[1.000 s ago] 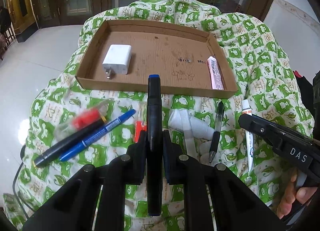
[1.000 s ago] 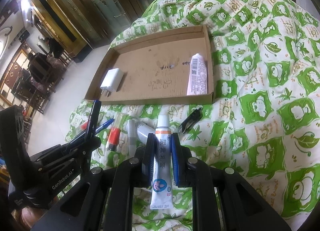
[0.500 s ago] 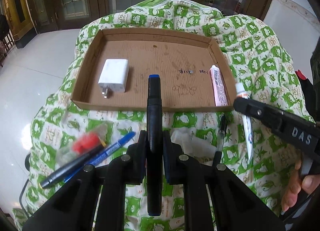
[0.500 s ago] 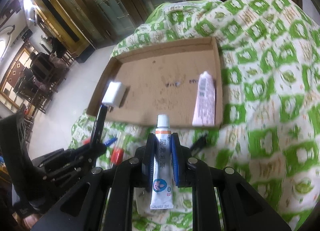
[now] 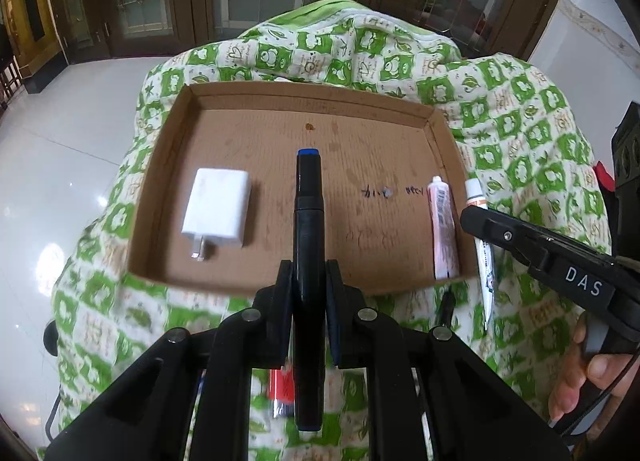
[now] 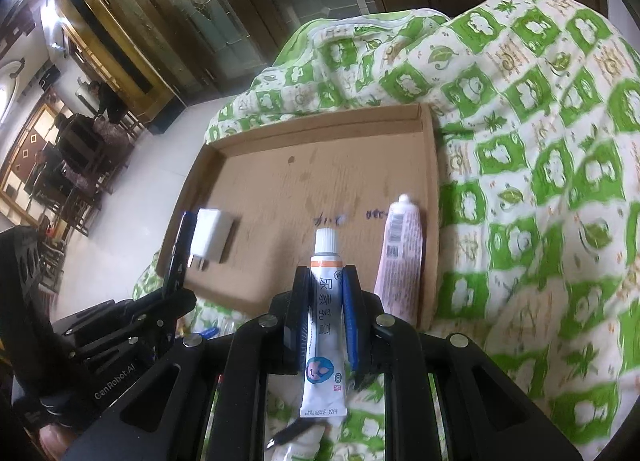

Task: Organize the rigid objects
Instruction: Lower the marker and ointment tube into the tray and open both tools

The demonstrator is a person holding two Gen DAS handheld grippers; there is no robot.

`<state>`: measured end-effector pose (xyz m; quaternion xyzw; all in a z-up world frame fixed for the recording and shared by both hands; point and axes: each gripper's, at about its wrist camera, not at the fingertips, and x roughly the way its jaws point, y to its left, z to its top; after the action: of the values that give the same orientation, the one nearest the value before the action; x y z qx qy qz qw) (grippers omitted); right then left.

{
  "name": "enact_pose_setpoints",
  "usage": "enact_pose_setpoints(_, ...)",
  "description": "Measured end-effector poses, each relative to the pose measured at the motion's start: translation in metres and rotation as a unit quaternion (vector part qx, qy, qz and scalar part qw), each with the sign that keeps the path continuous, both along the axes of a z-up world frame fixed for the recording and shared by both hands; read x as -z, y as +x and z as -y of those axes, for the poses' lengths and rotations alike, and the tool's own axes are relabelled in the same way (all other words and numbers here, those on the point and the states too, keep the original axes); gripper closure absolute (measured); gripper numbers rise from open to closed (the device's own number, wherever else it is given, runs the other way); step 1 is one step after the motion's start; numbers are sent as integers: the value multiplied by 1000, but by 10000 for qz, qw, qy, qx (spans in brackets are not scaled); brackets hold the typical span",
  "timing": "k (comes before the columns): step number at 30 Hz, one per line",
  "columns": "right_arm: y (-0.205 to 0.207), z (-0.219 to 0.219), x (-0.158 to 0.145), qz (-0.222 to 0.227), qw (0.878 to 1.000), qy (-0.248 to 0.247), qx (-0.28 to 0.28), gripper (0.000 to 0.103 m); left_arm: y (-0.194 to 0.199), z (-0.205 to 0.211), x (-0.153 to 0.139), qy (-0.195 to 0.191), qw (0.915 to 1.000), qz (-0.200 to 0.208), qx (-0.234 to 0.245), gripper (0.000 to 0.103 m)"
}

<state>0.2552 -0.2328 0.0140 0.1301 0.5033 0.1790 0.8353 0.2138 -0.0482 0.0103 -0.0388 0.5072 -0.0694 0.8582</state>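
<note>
- Left gripper (image 5: 308,281): clamps a cylindrical black marker (image 5: 308,221), poised over the shallow cardboard tray (image 5: 312,95), right of the boxy white charger (image 5: 217,212).
- Right gripper (image 6: 326,293): clamps a white ointment tube (image 6: 325,325) above the tray's near wall, left of the pink tube (image 6: 400,245).
- Left view alone: red item (image 5: 280,385) on the quilt.

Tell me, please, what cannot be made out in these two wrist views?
- Left view: the red item on the cloth is blurred and mostly hidden behind the left gripper holding the black marker.
- Left view: the black pen below the cardboard tray is motion-blurred.
- Right view: the white tube in the right gripper carries fine print too small to read.
</note>
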Motion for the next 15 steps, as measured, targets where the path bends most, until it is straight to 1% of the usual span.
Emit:
enact_pose_setpoints(4,17,-6,1,9,10000,-24,-83,89,16,6,5,-58,10000,-68,18,91)
enact_pose_setpoints(8,35,-12,8,-12,9998,-65,-162,89,31,12,10,-12,9999,-105,72,91)
enact_pose_setpoints(15,59,-22,33,-306,9991,-212,-211,89,50,13,30,10,9996,-267,36,91)
